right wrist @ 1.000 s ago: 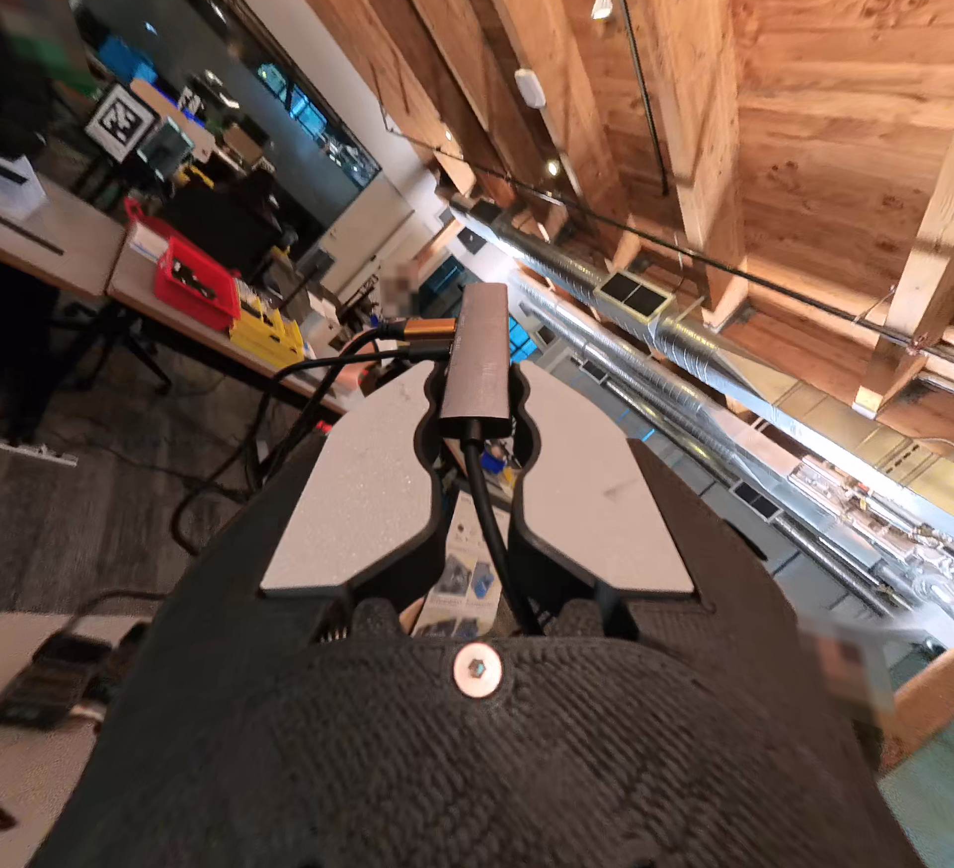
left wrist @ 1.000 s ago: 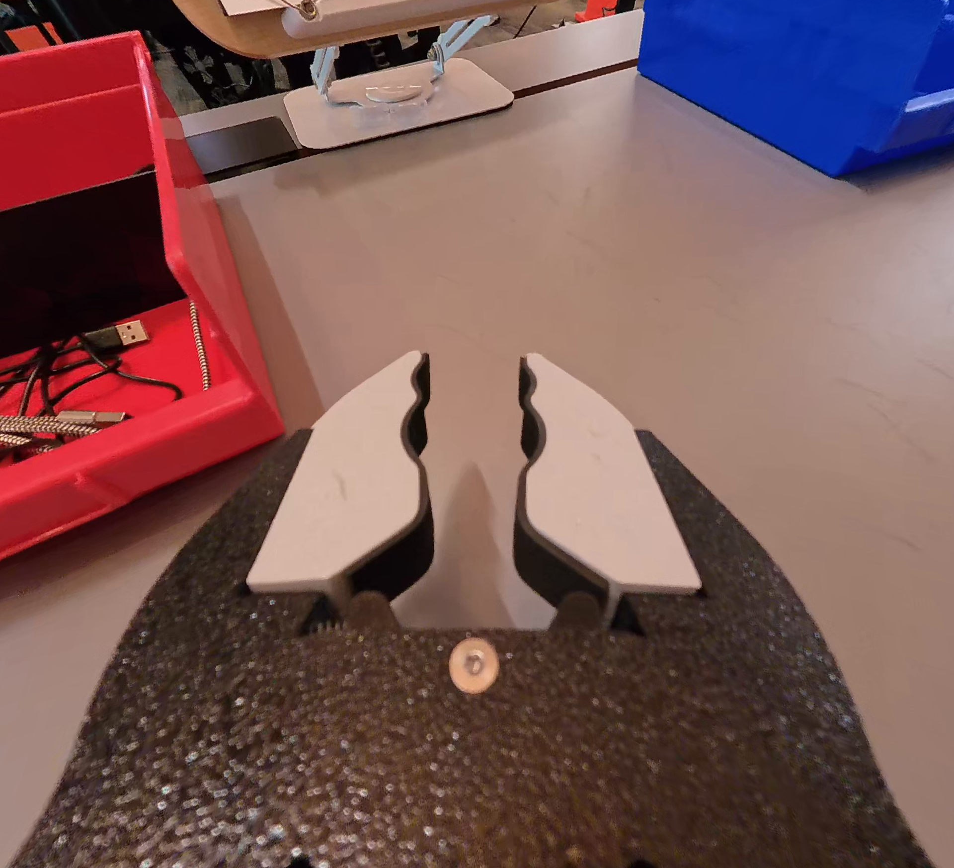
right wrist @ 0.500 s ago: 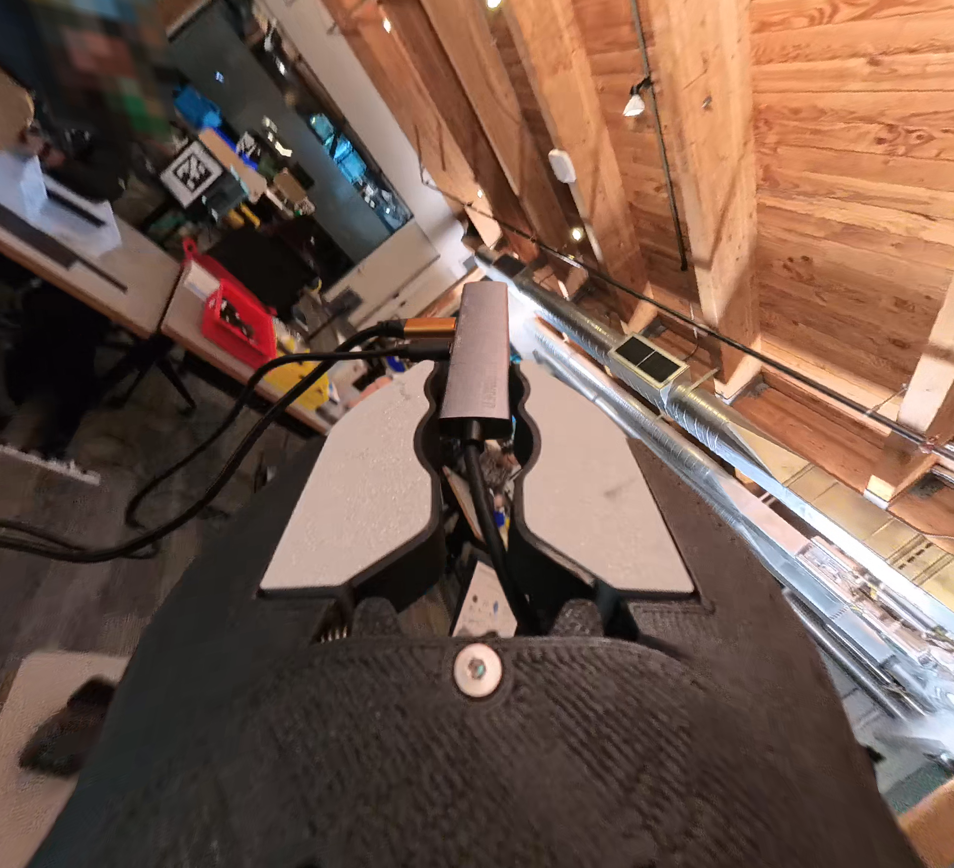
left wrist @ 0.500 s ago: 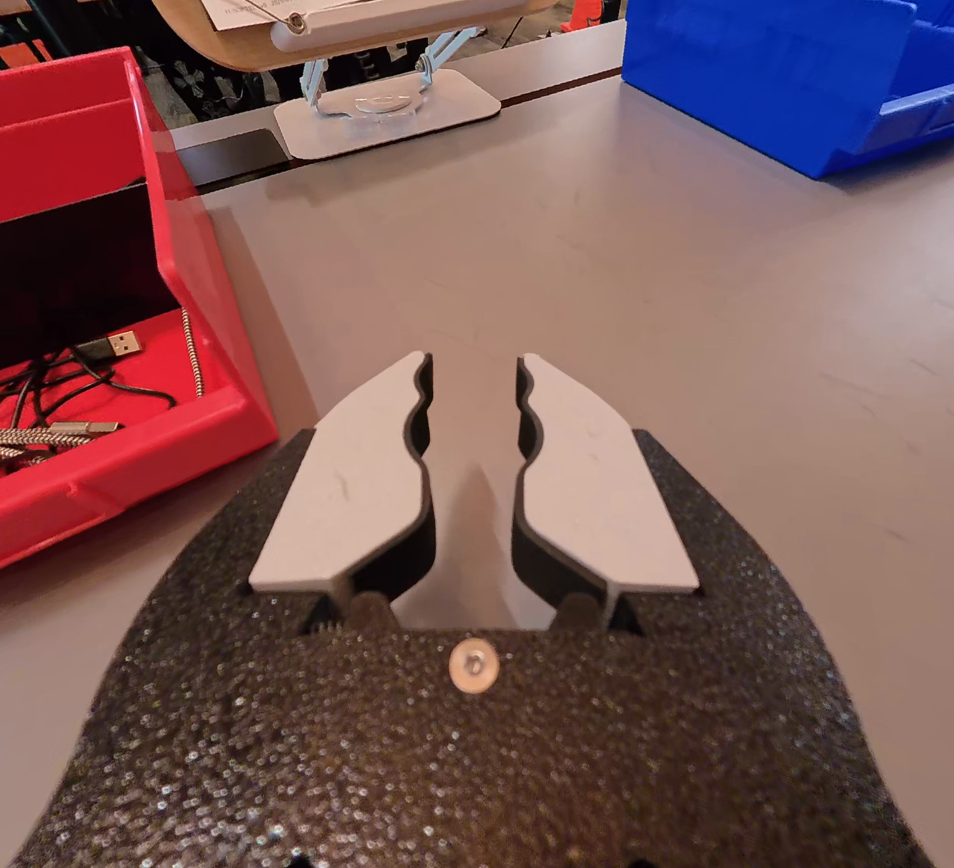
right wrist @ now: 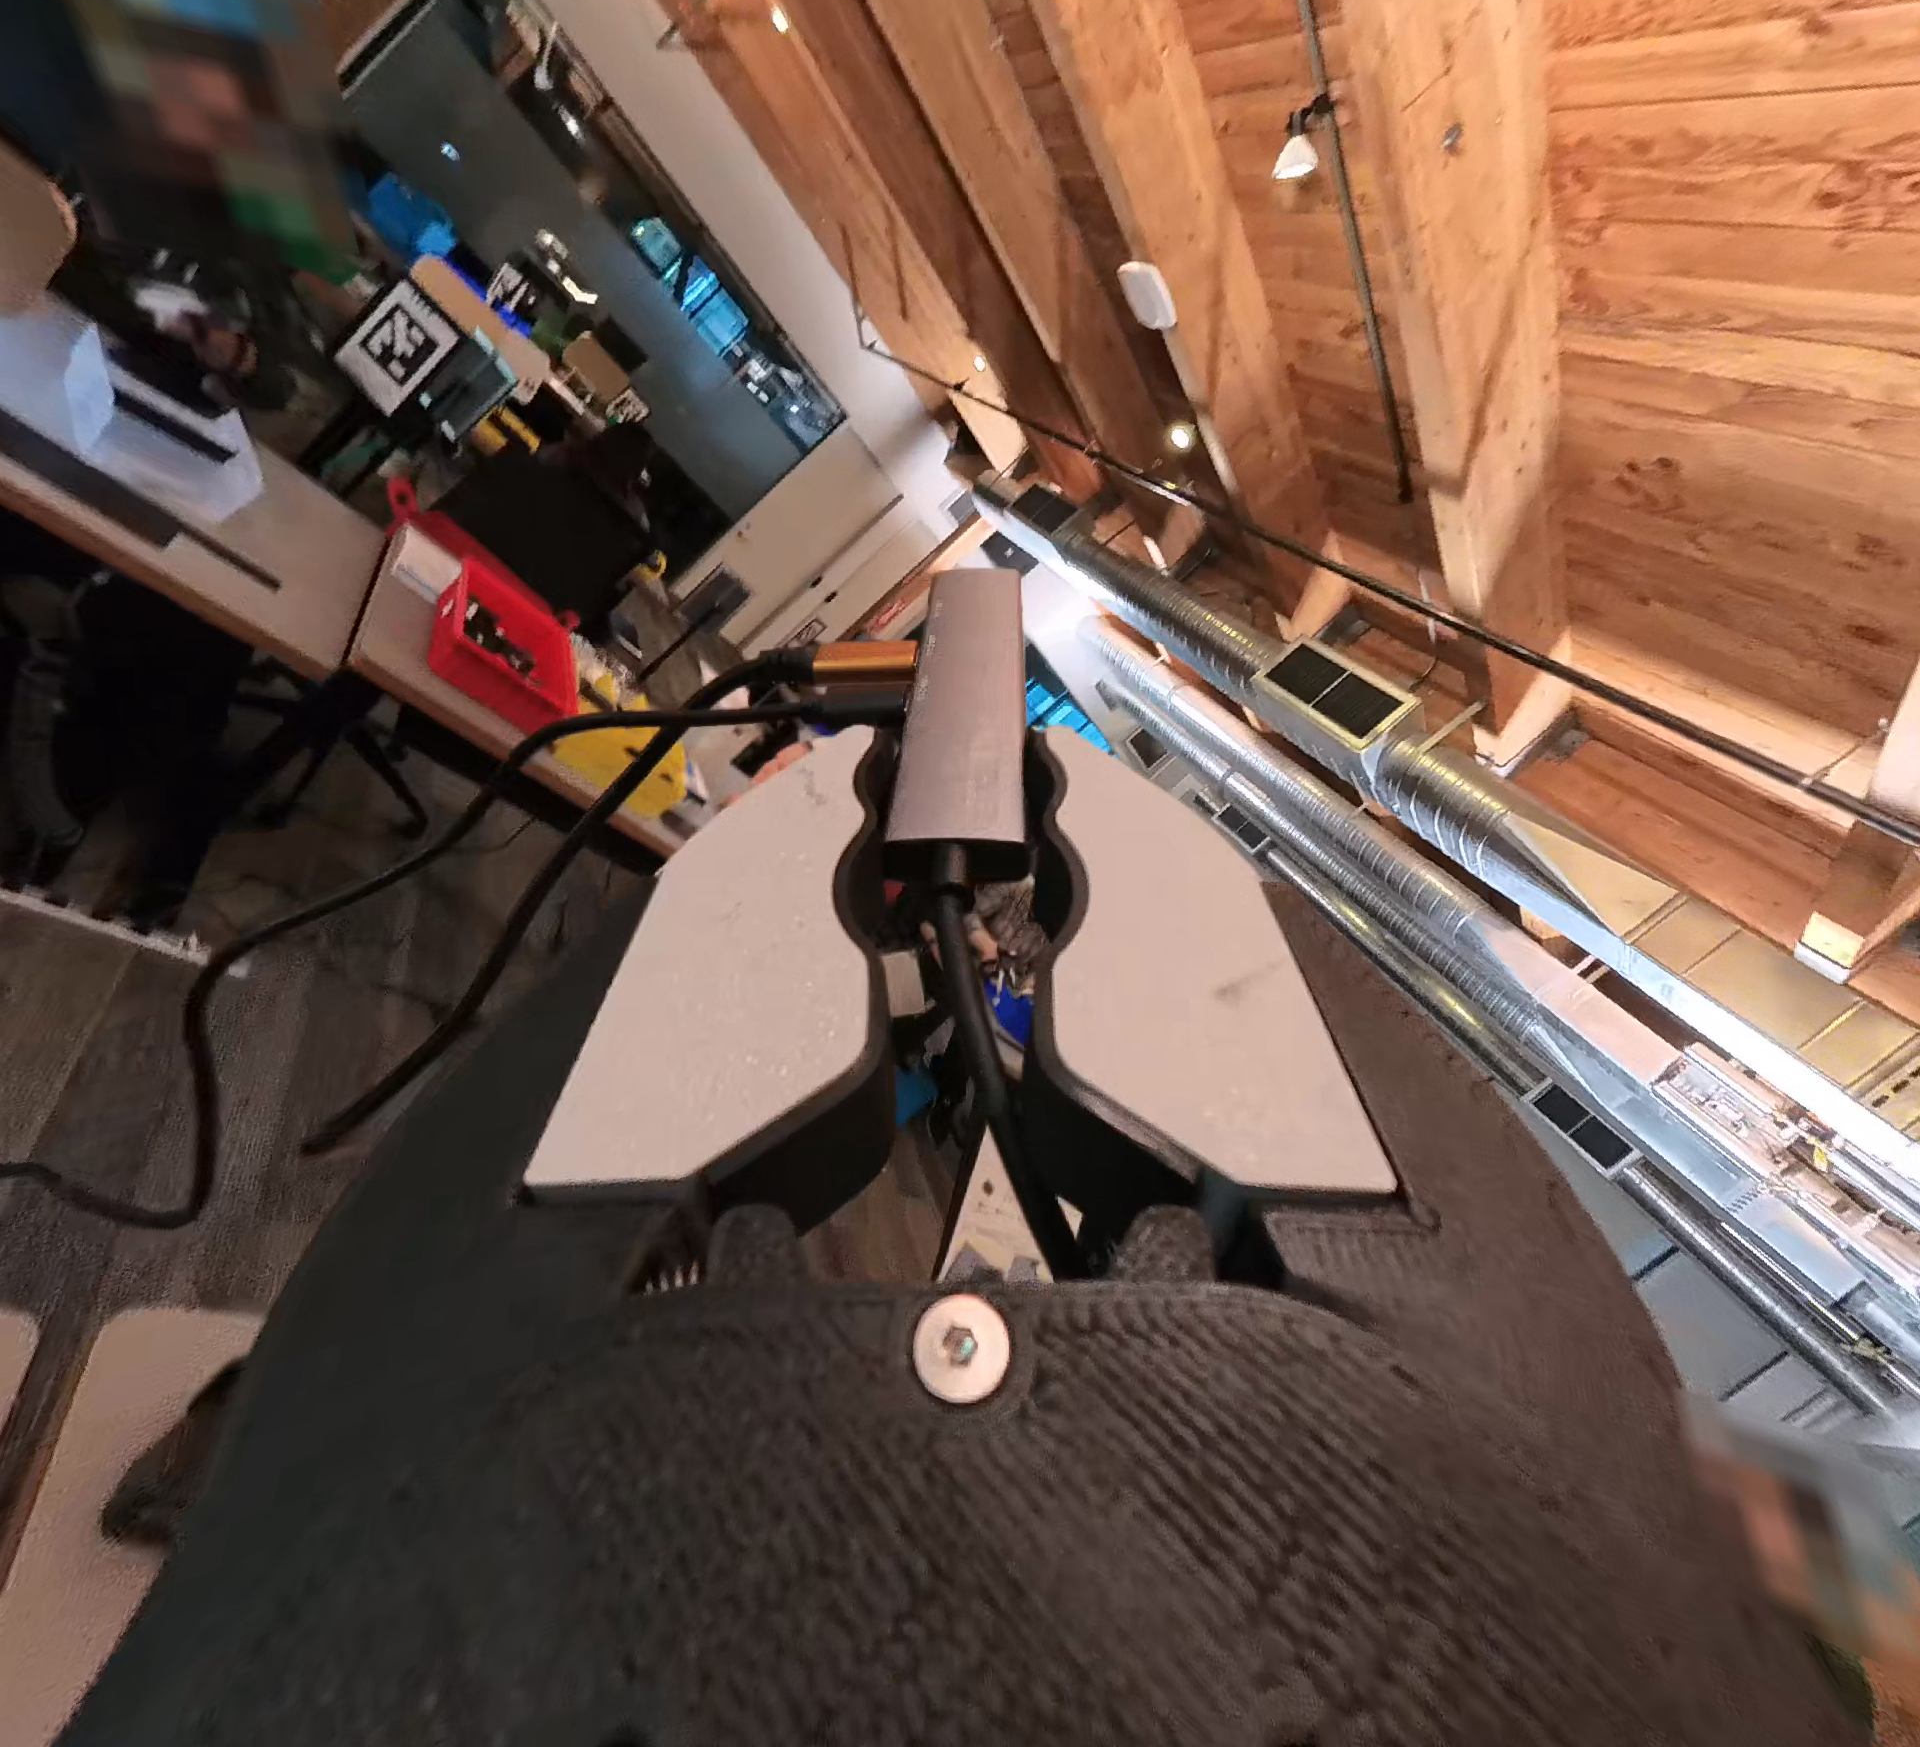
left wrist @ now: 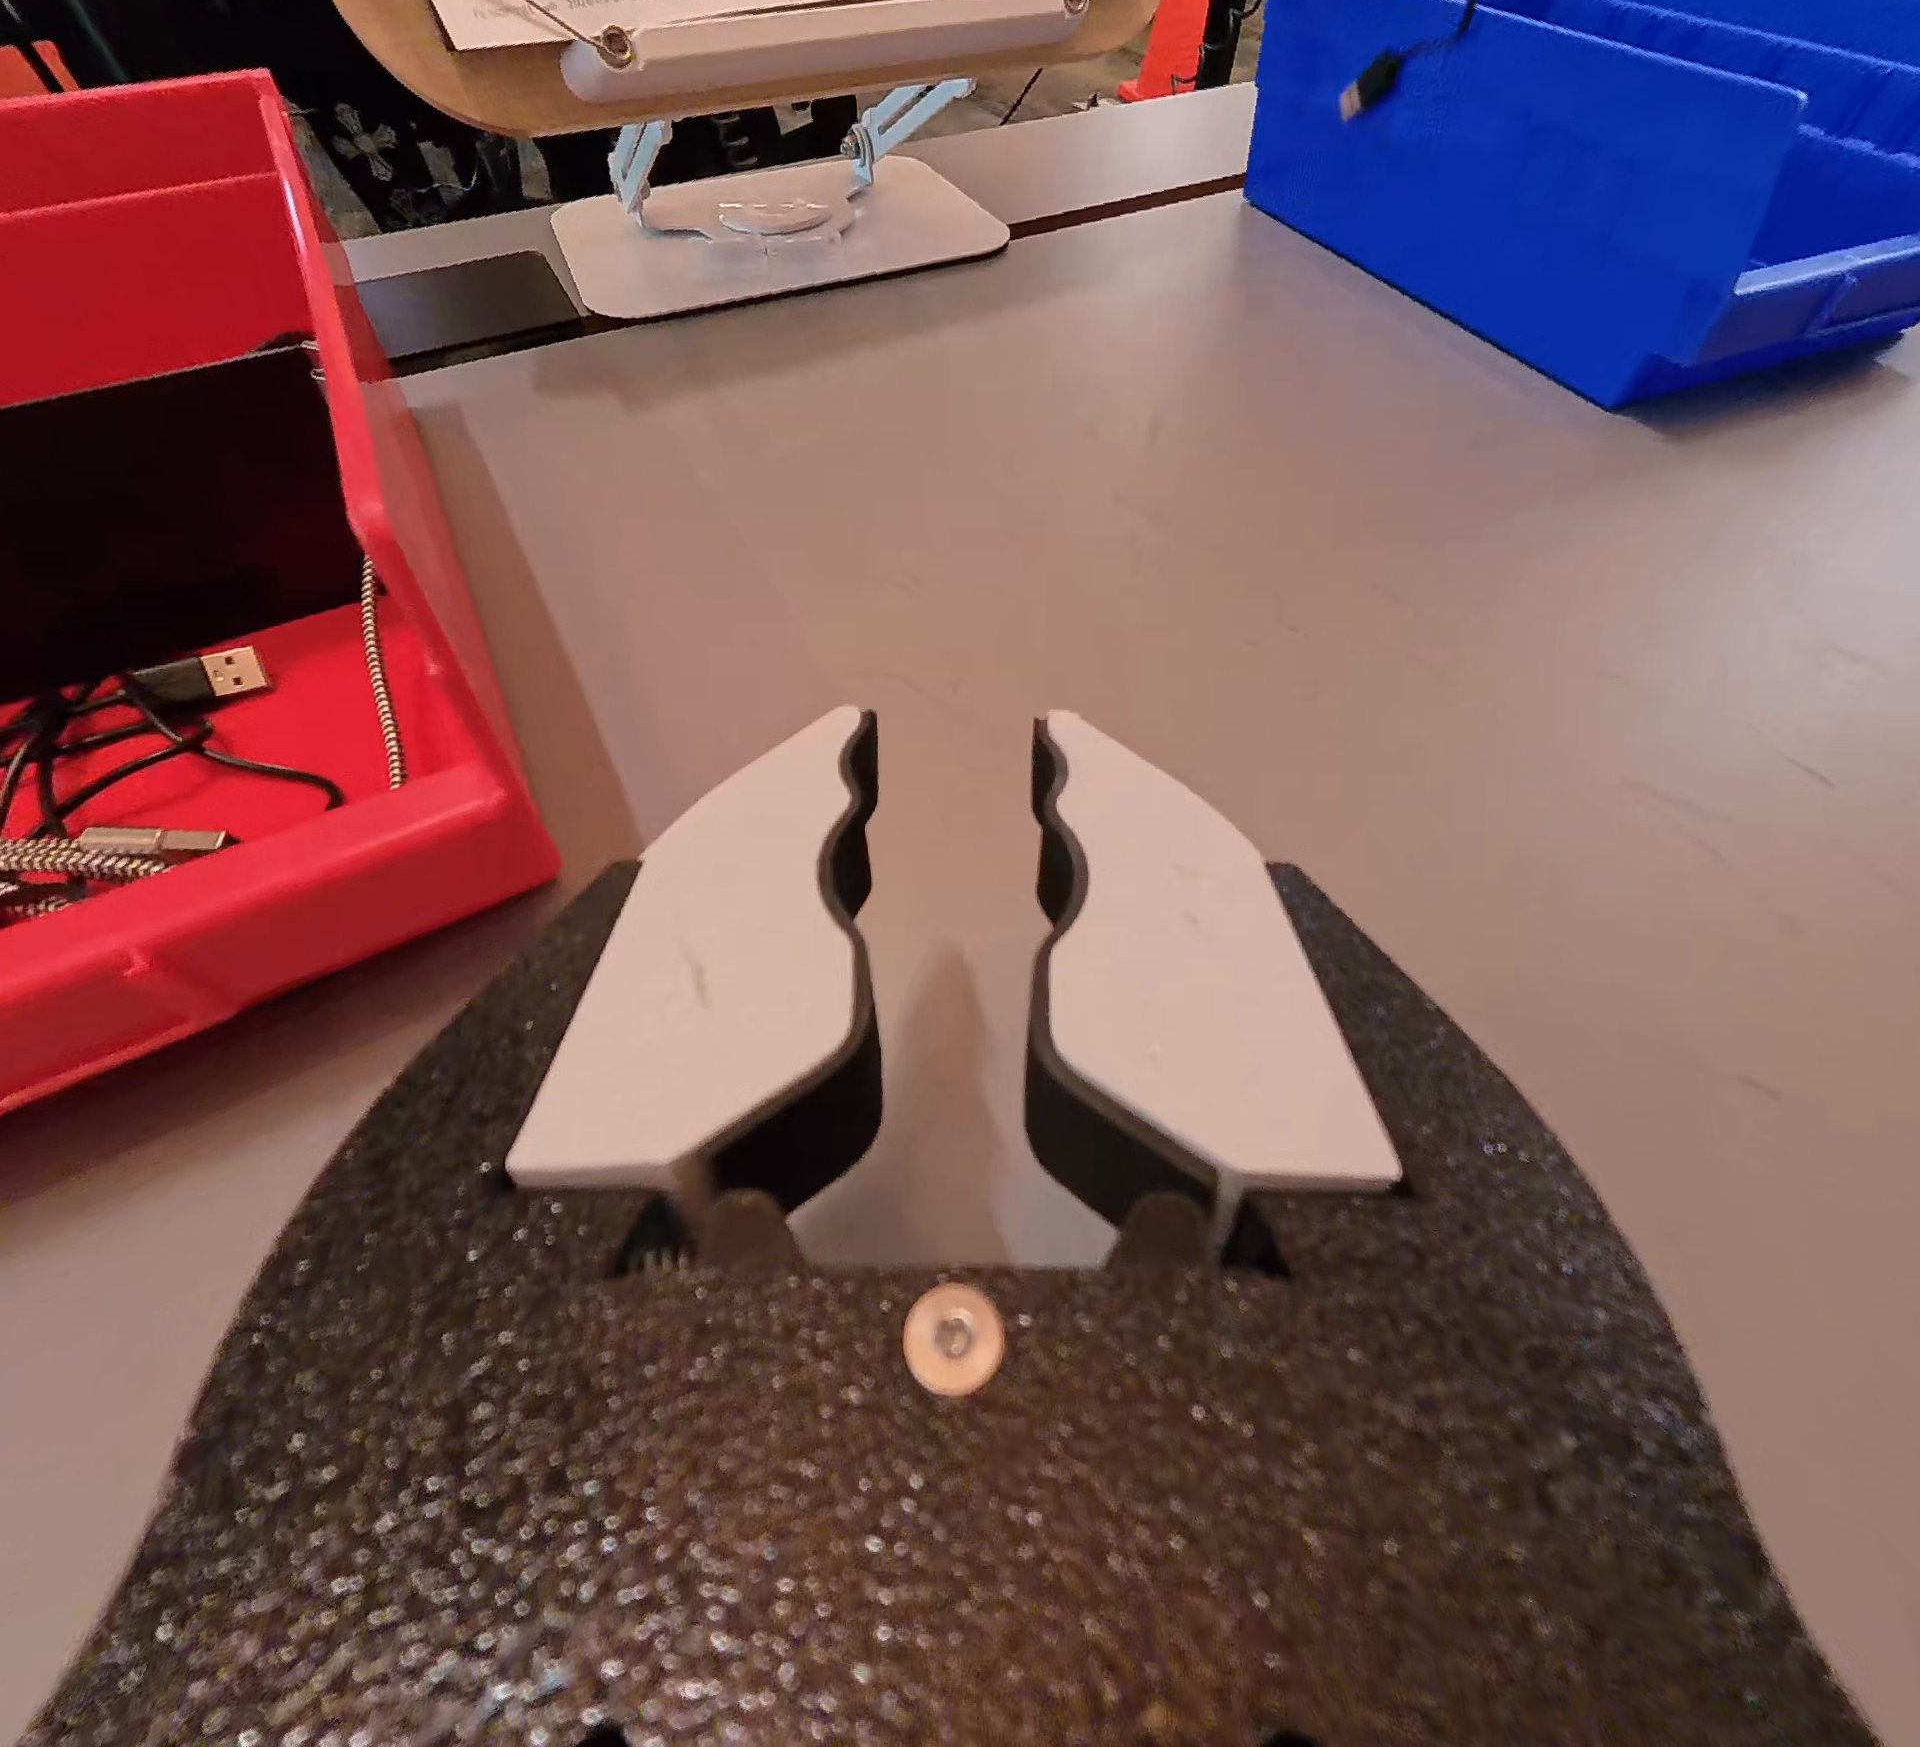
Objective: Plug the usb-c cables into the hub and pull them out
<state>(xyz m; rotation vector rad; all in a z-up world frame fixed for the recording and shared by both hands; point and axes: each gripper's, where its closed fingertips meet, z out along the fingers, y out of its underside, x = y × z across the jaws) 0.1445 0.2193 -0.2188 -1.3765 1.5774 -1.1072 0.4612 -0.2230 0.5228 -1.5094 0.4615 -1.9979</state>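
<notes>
My right gripper (right wrist: 957, 767) is shut on a grey hub (right wrist: 964, 710) and holds it high, pointing up at the ceiling. Two cables are plugged into the hub's left side: one with a copper-coloured plug (right wrist: 862, 660) and a black one (right wrist: 831, 712) just below it. The hub's own black lead (right wrist: 982, 1032) runs back between my fingers. My left gripper (left wrist: 954, 731) is open and empty, low over the grey table (left wrist: 1195, 575). A black cable end (left wrist: 1369, 85) dangles in the air in front of the blue bin (left wrist: 1579, 170).
A red bin (left wrist: 312, 887) at the left holds several loose cables, one with a USB plug (left wrist: 234, 671). A clipboard stand (left wrist: 779, 232) with a paper sheet stands at the table's far edge. The right wrist view shows wooden ceiling beams and distant work tables. Spacing between my two grippers at the tips: around 90 cm.
The right gripper has tilted and swung with the hub, so the room shifts in its view. A dangling cable end has come into the left view by the blue bin. The left gripper moved little.
</notes>
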